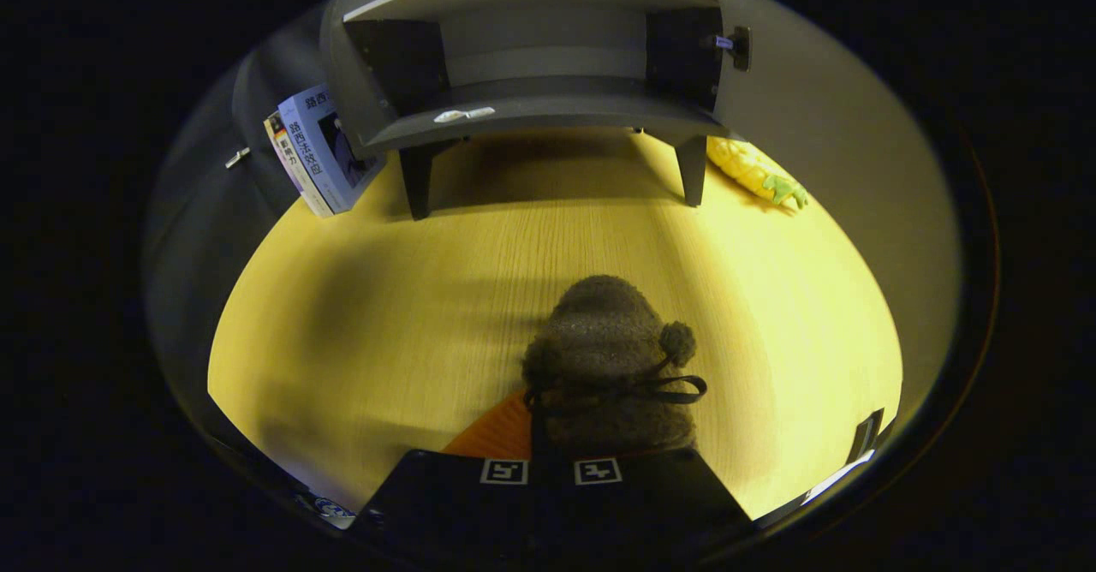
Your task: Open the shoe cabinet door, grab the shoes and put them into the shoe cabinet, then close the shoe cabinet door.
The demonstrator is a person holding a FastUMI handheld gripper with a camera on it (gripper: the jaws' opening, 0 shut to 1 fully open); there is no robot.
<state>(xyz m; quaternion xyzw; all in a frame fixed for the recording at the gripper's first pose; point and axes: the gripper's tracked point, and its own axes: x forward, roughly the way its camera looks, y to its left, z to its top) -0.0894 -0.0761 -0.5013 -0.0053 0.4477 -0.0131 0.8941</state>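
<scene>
Gripper view: shoe (pixel 610 366) between gripper (pixel 552 472) fingers.

Your fuzzy brown shoe (pixel 610 366), trimmed with a pom-pom and a dark lace bow, sits between the fingers at the near end of the wooden surface, toe pointing away from you. Far beyond it stands the grey shoe cabinet (pixel 531 67) on short legs, door swung open, its shelf bare.

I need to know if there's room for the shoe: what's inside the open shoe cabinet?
The shoe cabinet stands open; its lower shelf holds only a small pale item. The upper part is hidden by the top board. The gripper grips the fuzzy shoe.
</scene>
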